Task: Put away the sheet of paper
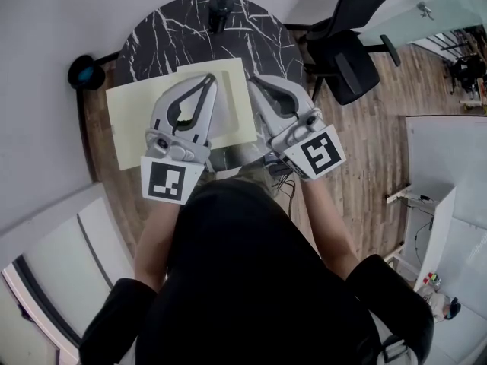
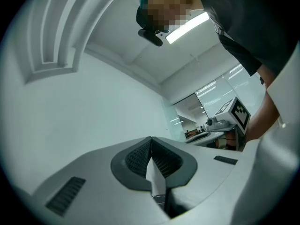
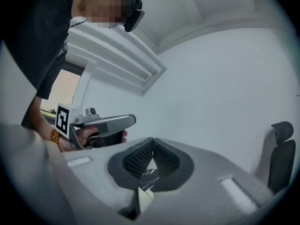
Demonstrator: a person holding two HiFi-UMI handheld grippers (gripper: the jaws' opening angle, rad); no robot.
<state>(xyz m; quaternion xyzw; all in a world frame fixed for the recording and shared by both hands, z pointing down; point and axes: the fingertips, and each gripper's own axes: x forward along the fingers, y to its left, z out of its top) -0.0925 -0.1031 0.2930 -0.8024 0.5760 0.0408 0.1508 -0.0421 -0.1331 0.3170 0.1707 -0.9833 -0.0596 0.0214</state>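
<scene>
Paper (image 1: pixel 129 120) pinched in left tool (image 1: pixel 208 80), right tool (image 1: pixel 254 81) seemingly gripping too

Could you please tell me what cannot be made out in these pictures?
Head view: much of the sheet of paper is covered by the left gripper and right gripper.
Head view: the dark object at the far rim of the table is too small to identify.

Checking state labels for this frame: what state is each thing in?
sheet of paper: lying on the table, not yet put away
left gripper: shut, apparently empty, above the table
right gripper: shut, apparently empty, above the table
office chair: empty, beside the table
</scene>
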